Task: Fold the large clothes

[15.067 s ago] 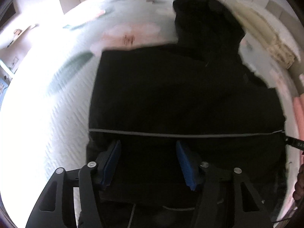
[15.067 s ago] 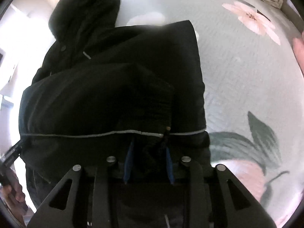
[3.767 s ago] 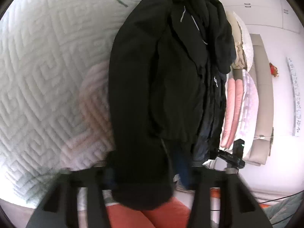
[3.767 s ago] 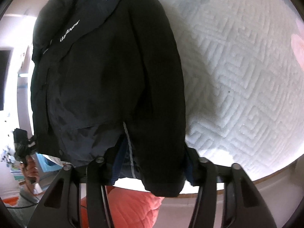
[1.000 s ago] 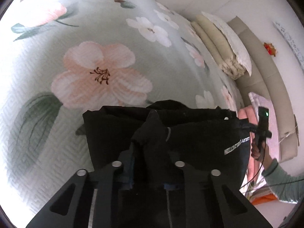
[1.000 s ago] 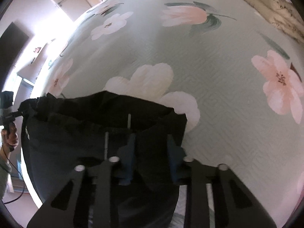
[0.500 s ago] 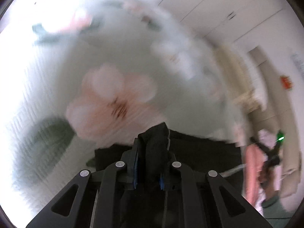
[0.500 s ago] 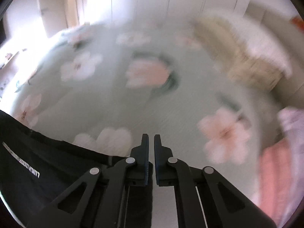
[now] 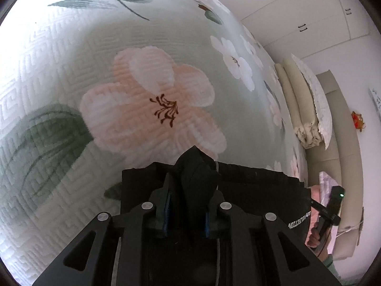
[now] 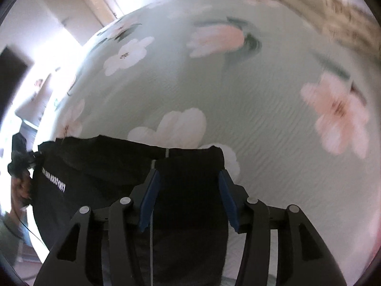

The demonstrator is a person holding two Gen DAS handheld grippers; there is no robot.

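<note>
**Jacket on bed, left tool clamped**

Folded black fabric jacket [image 9: 250, 186] lies on the floral quilted bed [image 9: 71, 71]. Left tool [image 9: 187, 205] pinches a bunched fold of it. Right tool [image 10: 188, 190] is spread wide over the jacket [image 10: 107, 166], gripping nothing.

Bedroom backdrop: floral quilt everywhere

The quilted bedspread [image 9: 71, 54] is pale green with a stitched geometric pattern, and there's a big pink flower [image 9: 152, 109] printed on it with dark stamens, a dark green leaf [image 9: 40, 133] just to its left, plus a white blossom [image 9: 235, 64] further back. At the far side a stack of folded cream bedding [image 9: 302, 109] sits near a beige headboard [image 9: 343, 143]. White wardrobe doors [image 9: 297, 12] fill the wall behind, and a small red ornament [image 9: 357, 121] hangs on the wall. The right wrist view's blurry, but it shows the same quilt with another pink flower [image 10: 338, 116] and a white flower [image 10: 126, 54].
</note>
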